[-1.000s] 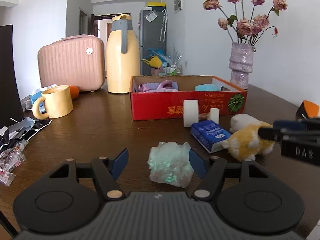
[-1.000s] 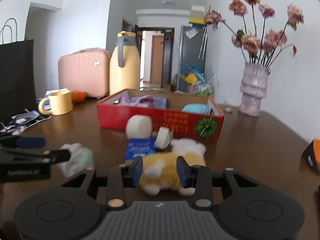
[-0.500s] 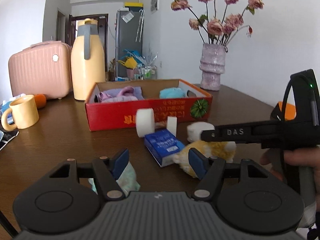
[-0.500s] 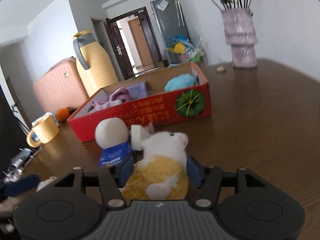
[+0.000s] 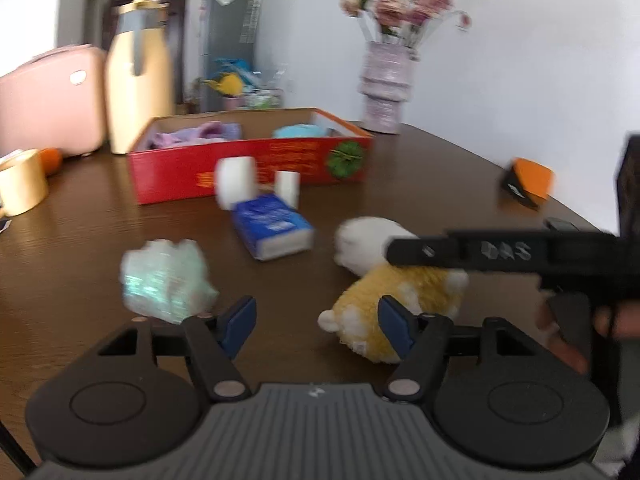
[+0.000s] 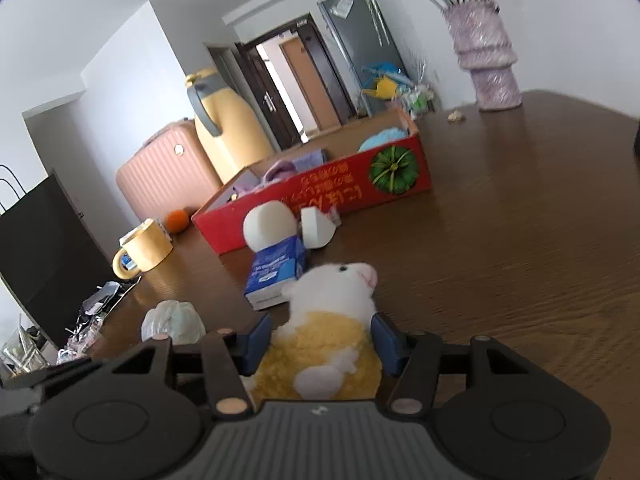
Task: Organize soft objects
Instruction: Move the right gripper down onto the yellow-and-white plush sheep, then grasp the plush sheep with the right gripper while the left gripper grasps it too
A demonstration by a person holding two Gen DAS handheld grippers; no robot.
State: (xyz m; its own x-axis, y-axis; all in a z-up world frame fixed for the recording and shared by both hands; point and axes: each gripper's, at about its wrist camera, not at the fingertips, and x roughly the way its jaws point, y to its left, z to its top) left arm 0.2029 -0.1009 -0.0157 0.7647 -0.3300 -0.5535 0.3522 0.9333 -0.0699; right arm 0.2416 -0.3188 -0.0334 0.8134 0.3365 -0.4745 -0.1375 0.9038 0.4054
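Your right tool [image 6: 320, 338] sits around the yellow-and-white plush hamster toy [image 6: 334, 320]. Both blue pads flank the yellow body at its sides, the white head sticking out ahead of the tips. Its jaws have just been opening and then easing in a little, the toy between them all the while; whether the pads are pressing into the fur or only brushing it, you cannot tell from here. In the left wrist view the same tool comes in from the right as a black bar laid across the toy's white head [image 5: 370, 236], your hand [image 5: 576, 332] behind it.

Your left tool [image 5: 316, 322] stands fairly wide with nothing between its blue pads, only bare brown wooden worktop [image 5: 80, 248]. The crumpled pale green plastic bag [image 5: 166, 280] lies just ahead of the left finger, outside the gap; the picture is blurred by motion, so contact there is unclear.

Ahead of the toy lies a blue tissue pack [image 6: 276, 272], with a white foam roll [image 6: 269, 226] and a smaller white block [image 6: 316, 227] beyond it, against the red cardboard box [image 6: 340, 188]. That box holds purple cloth [image 6: 292, 166] and a light blue soft thing [image 6: 382, 138].
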